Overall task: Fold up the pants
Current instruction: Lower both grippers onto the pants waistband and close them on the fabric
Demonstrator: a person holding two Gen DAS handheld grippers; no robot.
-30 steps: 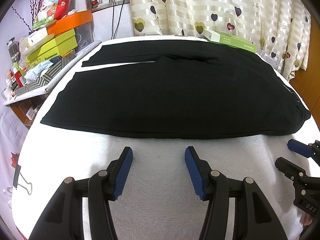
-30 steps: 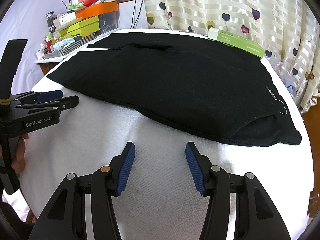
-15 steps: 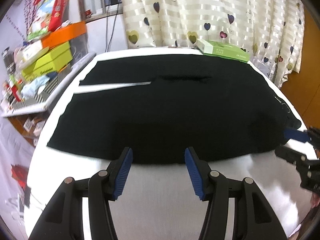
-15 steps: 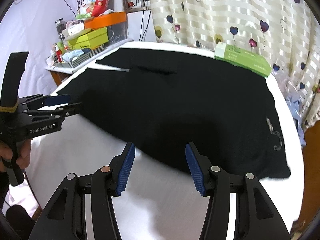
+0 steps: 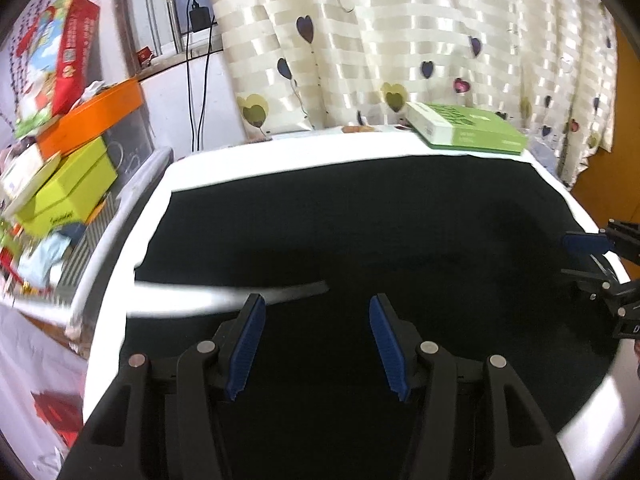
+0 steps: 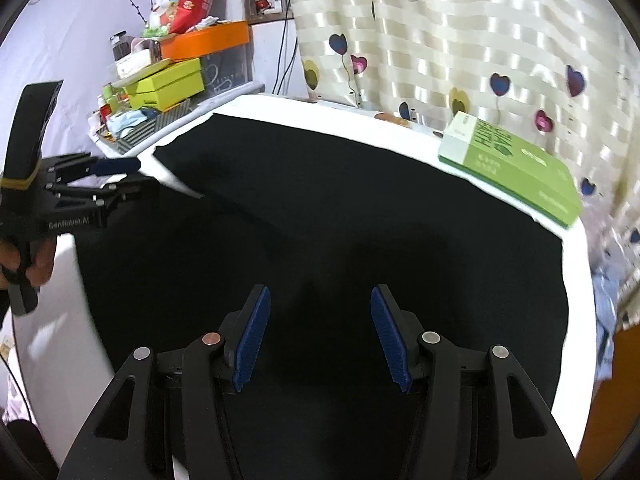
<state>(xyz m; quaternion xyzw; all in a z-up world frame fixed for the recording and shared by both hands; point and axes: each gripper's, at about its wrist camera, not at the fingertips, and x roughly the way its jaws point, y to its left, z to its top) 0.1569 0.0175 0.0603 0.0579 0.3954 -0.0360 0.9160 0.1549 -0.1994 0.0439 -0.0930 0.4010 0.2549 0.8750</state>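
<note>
Black pants (image 5: 360, 232) are seen spread flat across the white surface (image 5: 280, 156), filling most of both views. The left claw (image 5: 316, 344) is held over the fabric, its blue pads (image 5: 246, 344) wide apart with nothing gripped between them. The right claw (image 6: 320, 336) is likewise released, its pads (image 6: 250, 340) parted above the dark cloth, and whether either claw touches the pants cannot be told. A pale sliver of the surface (image 5: 208, 300) is shown between the two legs at the left, blurred. In the right wrist view the left claw (image 6: 120, 178) is picked out at the left edge, near the leg ends, gripped by a hand (image 6: 28, 256); in the left wrist view the right claw (image 5: 592, 256) is caught at the far right, by the pants' edge. A green box (image 6: 516, 172) is set on the far side of the surface, just beside the pants. Behind it a striped curtain (image 5: 400, 40) with heart prints is hung. Stacked boxes (image 5: 68, 184) in yellow-green and orange are piled off to the left of the surface.
</note>
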